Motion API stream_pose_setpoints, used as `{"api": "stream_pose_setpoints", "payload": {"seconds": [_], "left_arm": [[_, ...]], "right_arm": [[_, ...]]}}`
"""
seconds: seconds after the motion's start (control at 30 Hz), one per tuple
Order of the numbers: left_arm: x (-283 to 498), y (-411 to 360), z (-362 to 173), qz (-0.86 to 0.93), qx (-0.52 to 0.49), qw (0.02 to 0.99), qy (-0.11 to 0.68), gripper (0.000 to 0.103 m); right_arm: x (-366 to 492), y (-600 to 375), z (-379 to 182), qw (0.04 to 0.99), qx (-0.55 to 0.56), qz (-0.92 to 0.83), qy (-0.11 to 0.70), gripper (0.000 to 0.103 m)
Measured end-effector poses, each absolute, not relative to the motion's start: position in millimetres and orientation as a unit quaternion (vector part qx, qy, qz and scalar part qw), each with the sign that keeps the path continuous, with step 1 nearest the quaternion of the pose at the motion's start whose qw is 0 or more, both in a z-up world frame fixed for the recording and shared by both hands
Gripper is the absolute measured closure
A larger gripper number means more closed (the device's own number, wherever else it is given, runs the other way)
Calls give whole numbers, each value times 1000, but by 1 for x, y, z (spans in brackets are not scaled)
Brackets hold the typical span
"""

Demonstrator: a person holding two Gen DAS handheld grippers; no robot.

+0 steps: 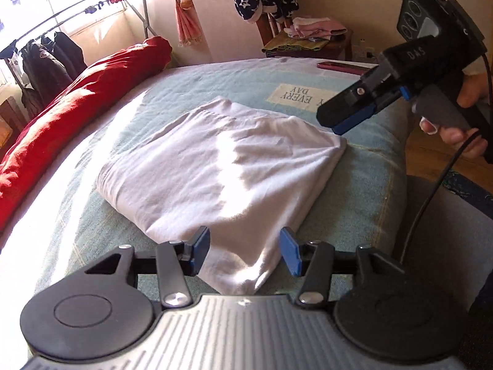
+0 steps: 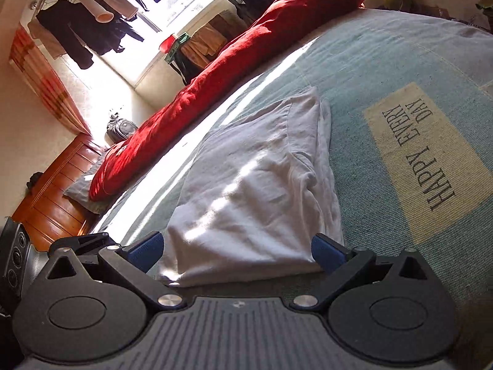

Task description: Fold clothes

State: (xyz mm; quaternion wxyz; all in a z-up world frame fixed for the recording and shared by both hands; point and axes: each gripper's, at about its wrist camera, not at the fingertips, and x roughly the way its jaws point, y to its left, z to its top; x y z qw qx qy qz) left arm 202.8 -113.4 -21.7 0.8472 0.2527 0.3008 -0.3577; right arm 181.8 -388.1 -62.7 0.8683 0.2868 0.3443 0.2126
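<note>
Garment (image 1: 215, 166): one white piece, folded flat, creased, on the bedspread (image 1: 363, 185).
Grippers: two; left gripper (image 1: 245, 254) part open, empty; right gripper (image 2: 237, 254) wide, empty, at 2 o'clock.

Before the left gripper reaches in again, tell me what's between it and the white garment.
Nothing visible. The left gripper hangs open just over the near corner of the folded white garment, with no object between. The right gripper is off at the far right corner.

A plain white folded cotton garment (image 1: 222, 166) lies on a pale blue woven bedspread (image 1: 215, 83) with a cream lettered patch (image 2: 428, 160), beside a bright red rolled quilt (image 1: 77, 108)
</note>
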Motion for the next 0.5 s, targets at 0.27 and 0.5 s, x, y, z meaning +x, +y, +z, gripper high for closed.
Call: {"api": "stream_pose_setpoints", "payload": {"seconds": [0.27, 0.5], "left_arm": [[222, -93, -48, -353, 144, 847, 370, 48], [203, -58, -33, -251, 104, 883, 382, 18]], "right_arm": [[176, -384, -55, 882, 250, 193, 349, 0], [186, -347, -34, 913, 128, 198, 332, 0]]}}
